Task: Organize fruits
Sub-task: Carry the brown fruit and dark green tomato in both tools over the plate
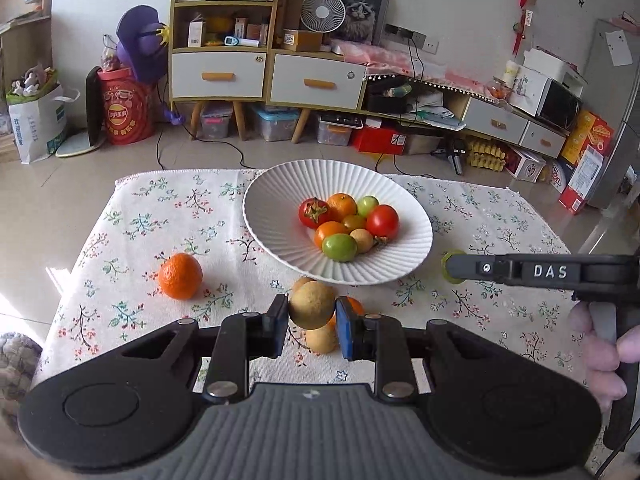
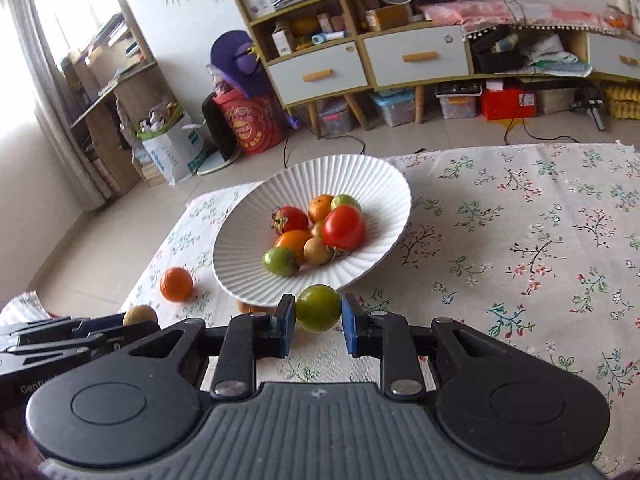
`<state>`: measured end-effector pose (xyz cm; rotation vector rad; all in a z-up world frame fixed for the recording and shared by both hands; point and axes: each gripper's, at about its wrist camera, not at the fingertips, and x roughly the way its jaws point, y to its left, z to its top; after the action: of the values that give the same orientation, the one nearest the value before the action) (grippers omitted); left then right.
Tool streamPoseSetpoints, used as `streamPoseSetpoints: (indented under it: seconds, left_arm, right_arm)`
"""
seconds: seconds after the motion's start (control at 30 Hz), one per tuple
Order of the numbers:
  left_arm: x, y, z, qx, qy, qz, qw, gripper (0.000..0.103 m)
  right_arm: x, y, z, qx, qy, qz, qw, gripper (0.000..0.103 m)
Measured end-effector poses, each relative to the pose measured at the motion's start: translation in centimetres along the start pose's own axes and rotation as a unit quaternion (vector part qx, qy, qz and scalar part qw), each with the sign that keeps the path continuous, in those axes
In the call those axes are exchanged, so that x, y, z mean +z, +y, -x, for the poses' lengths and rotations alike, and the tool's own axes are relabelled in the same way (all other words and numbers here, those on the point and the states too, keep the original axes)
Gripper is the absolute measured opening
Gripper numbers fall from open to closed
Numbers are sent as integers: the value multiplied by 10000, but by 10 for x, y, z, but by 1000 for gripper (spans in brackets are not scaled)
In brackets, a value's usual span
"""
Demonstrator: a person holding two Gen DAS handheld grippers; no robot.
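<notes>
On the floral tablecloth (image 1: 132, 216):
Left gripper (image 1: 311, 322): clamped on tan fruit (image 1: 313, 305)
Right gripper (image 2: 318, 320): clamped on green fruit (image 2: 318, 307)
White bowl (image 1: 280, 184): at 12 o'clock (holding fruit)

Right gripper (image 2: 318, 322) at lower centre, its blue pads clamped on a green fruit (image 2: 318, 308). Above it a white ribbed bowl (image 2: 372, 178) holds mixed fruit on a floral tablecloth (image 2: 520, 240); an orange (image 2: 176, 283) sits at left
</notes>
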<state>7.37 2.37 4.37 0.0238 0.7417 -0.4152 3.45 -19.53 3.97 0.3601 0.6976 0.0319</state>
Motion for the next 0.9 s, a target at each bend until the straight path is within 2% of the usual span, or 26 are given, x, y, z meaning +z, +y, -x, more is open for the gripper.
streamPoseSetpoints:
  seconds: [0.2, 0.43, 0.9]
  left_arm:
    - [18, -1, -23, 13, 18, -273, 9996, 21]
    - [27, 1, -56, -222, 40, -92, 9997, 21]
    - [28, -10, -80, 183, 57, -643, 9977, 21]
  right_arm:
    - [14, -13, -11, 124, -95, -519, 9985, 22]
    - [21, -15, -31, 326, 173, -806, 9961, 22]
    - [20, -23, -43, 393, 397, -965, 9938, 23]
